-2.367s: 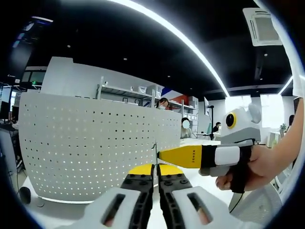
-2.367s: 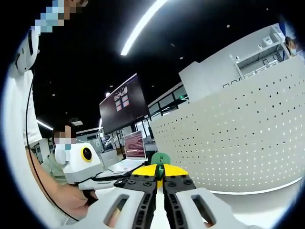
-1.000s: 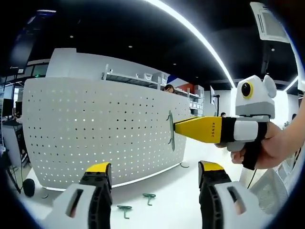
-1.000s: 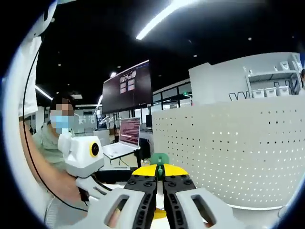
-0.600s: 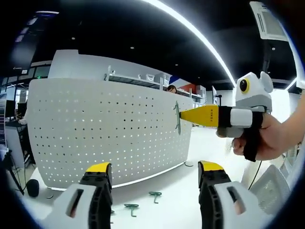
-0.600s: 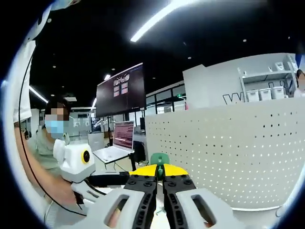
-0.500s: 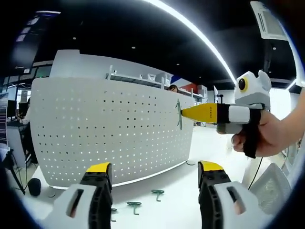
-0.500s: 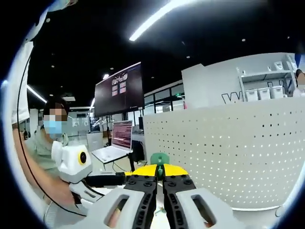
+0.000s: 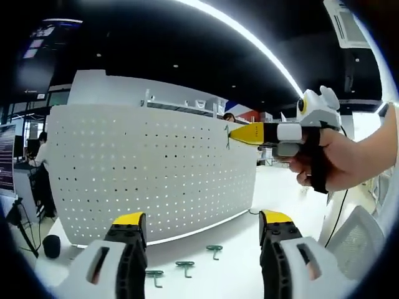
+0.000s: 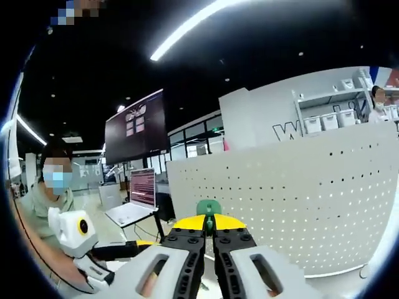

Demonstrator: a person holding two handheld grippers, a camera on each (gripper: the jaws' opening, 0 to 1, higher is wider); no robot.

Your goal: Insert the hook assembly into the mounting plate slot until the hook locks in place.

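Observation:
A small green hook (image 10: 209,207) sits pinched between the tips of my right gripper (image 10: 210,225), which is shut on it. In the left gripper view the same right gripper (image 9: 232,133) comes in from the right in a person's hand and holds the hook (image 9: 227,136) against the upper right part of the white perforated mounting plate (image 9: 149,174). My left gripper (image 9: 202,219) stands open and empty, low in front of the plate. The plate (image 10: 299,199) also spreads across the right of the right gripper view, and the left gripper (image 10: 140,246) shows low at the left there.
Three spare green hooks (image 9: 184,266) lie on the white table (image 9: 230,274) below the plate. A person in a mask (image 10: 53,187) sits at the left. A laptop (image 10: 134,202) and a large dark screen (image 10: 134,128) stand behind the plate's left end.
The left gripper, shut beside the hook 2.4 s ago, has opened and dropped back. The right gripper has carried the hook up and toward the plate's upper part.

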